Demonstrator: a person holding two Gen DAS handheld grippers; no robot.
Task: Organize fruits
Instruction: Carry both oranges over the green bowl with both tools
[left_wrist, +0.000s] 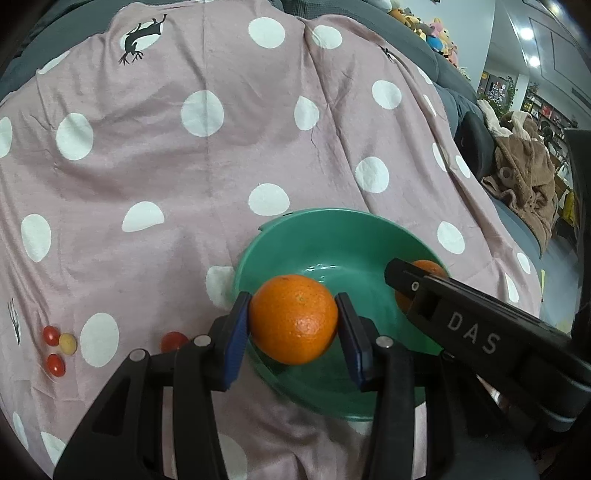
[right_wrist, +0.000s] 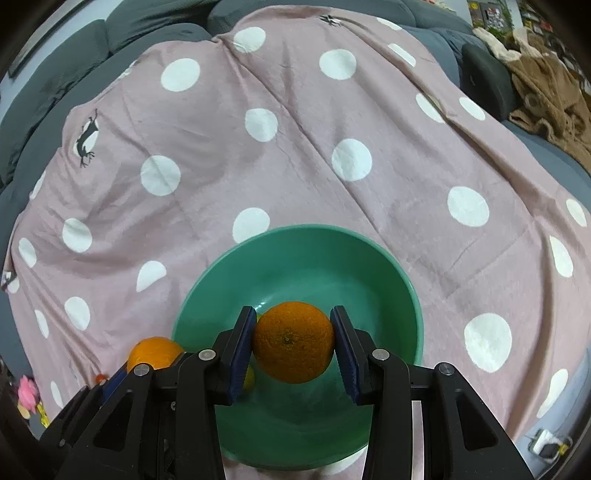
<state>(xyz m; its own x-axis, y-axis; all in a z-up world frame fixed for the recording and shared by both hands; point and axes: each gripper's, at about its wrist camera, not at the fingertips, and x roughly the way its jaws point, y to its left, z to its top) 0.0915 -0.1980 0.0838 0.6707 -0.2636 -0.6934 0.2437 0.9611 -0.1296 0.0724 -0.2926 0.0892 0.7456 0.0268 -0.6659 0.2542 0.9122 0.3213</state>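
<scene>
left hand-held gripper (left_wrist: 293, 326) is clamped on an orange (left_wrist: 293, 319), blue pads pressing both sides, held over the near-left rim of the green bowl (left_wrist: 332, 229). right hand-held gripper (right_wrist: 293, 341) grips a second orange (right_wrist: 293, 341) above the bowl's interior. the right tool's black body reads "das" in the left wrist view. no other legible writing. bowl sits on a pink polka-dot cloth (left_wrist: 184, 166); cherry tomatoes (left_wrist: 55, 363) lie on the cloth to the left, well apart from the bowl.
</scene>
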